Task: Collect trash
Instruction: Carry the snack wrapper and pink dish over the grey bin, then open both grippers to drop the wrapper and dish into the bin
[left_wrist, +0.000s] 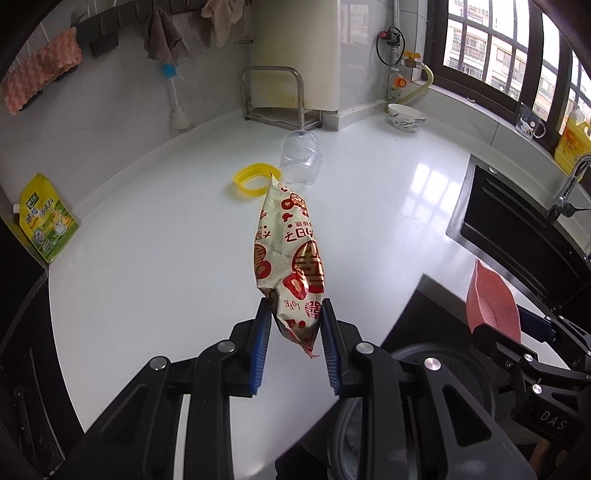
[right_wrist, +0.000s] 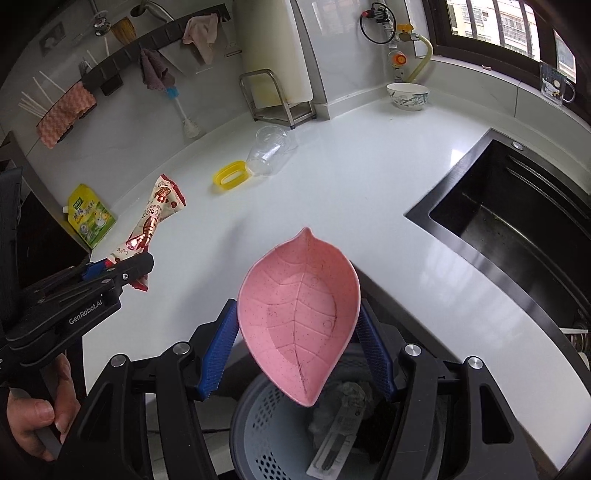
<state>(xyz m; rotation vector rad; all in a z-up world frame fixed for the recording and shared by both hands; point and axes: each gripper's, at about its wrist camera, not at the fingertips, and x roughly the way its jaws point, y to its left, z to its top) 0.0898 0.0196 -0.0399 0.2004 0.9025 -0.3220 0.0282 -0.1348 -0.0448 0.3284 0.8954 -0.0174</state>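
Both hands are loaded and the carry to the bin is on. The left gripper (left_wrist: 295, 321) pinches the tail end of a red-and-cream snack wrapper (left_wrist: 286, 254), blue pads pressed into the crinkled foil from either side, and the packet sticks up and forward, clear of the white counter (left_wrist: 388, 206). From the right wrist view the same wrapper (right_wrist: 155, 218) hangs in the air at the left, well off the surface.

The right gripper (right_wrist: 299, 332) is spread wide around a pink leaf-shaped dish (right_wrist: 299, 314), its pads bearing on the two long rims, so the dish is held, tilted with its pointed stem end dipping down. Directly beneath it sits a grey perforated trash bin (right_wrist: 258, 424) below the counter edge, already holding crumpled grey stuff and a flat packaged item. The dish looks empty, though the fisheye and the tilt make it hard to rule out small crumbs.

So this reads as the disposal step: the wrapper needs to swing right, over the bin mouth, then the left pads must part to let it fall. The dish is in the way, so the right hand wants to clear off first.

Left on the counter: a clear plastic jar (left_wrist: 301, 158) lying on its side, a yellow lid ring (left_wrist: 253, 182) just beside it, and a green-and-yellow pouch (left_wrist: 46, 221) near the left edge. Candidates for the next pick, I'd judge.
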